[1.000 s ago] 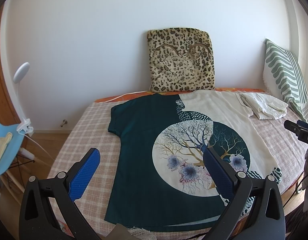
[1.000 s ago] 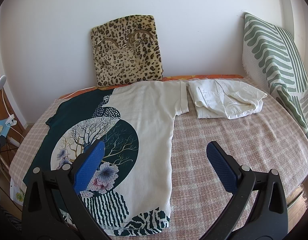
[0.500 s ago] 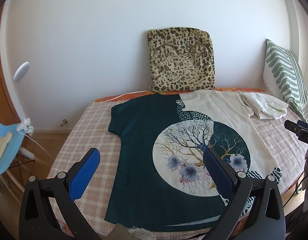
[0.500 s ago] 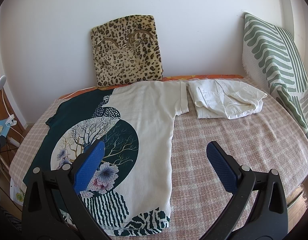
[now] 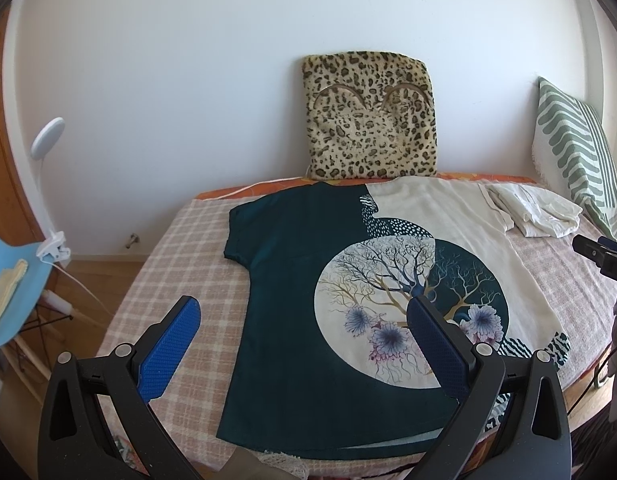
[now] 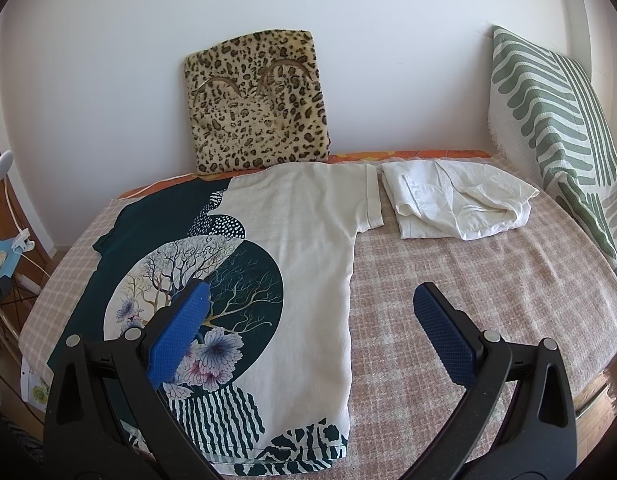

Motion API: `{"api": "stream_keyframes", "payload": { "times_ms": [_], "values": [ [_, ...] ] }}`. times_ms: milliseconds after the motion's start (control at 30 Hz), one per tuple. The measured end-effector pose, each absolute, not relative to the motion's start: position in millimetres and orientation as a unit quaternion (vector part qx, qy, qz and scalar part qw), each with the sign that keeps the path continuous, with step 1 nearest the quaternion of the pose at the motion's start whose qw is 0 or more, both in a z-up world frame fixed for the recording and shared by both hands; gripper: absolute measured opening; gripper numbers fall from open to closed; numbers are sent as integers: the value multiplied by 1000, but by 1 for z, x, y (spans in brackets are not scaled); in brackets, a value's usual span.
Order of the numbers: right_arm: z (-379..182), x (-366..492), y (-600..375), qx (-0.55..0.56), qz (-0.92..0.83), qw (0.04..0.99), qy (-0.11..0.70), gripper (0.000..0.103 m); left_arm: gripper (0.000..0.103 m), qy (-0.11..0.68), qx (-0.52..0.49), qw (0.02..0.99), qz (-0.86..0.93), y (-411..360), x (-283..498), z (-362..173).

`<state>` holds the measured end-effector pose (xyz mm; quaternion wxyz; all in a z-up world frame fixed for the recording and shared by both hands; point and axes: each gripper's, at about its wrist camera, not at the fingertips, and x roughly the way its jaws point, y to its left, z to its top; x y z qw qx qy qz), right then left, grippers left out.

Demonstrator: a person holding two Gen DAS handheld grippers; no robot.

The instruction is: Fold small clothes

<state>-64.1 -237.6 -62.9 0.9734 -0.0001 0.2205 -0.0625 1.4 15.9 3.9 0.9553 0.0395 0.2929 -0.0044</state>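
A T-shirt, half dark green and half cream with a round tree-and-flower print, lies spread flat on the checked bed cover (image 5: 180, 248), in the left wrist view (image 5: 292, 264) and the right wrist view (image 6: 308, 240). A folded white garment (image 6: 456, 208) lies beside its right sleeve; it also shows in the left wrist view (image 5: 536, 212). My left gripper (image 5: 304, 336) is open and empty above the shirt's lower left part. My right gripper (image 6: 312, 324) is open and empty above the shirt's lower right edge. The right gripper's tip shows at the left wrist view's right edge (image 5: 600, 256).
A leopard-print cushion (image 6: 256, 100) leans on the wall behind the shirt. A green striped pillow (image 6: 556, 120) stands at the bed's right side. A blue chair (image 5: 8, 280) and a clip lamp (image 5: 48, 140) stand left of the bed, beyond its edge.
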Motion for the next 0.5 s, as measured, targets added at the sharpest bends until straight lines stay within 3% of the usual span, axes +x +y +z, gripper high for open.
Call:
{"api": "stream_keyframes", "payload": {
  "times_ms": [500],
  "values": [
    [-56,-38,-193,-20,-15,976,218,103,102,353,-19,935,-2,66,5,-34]
  ]
}}
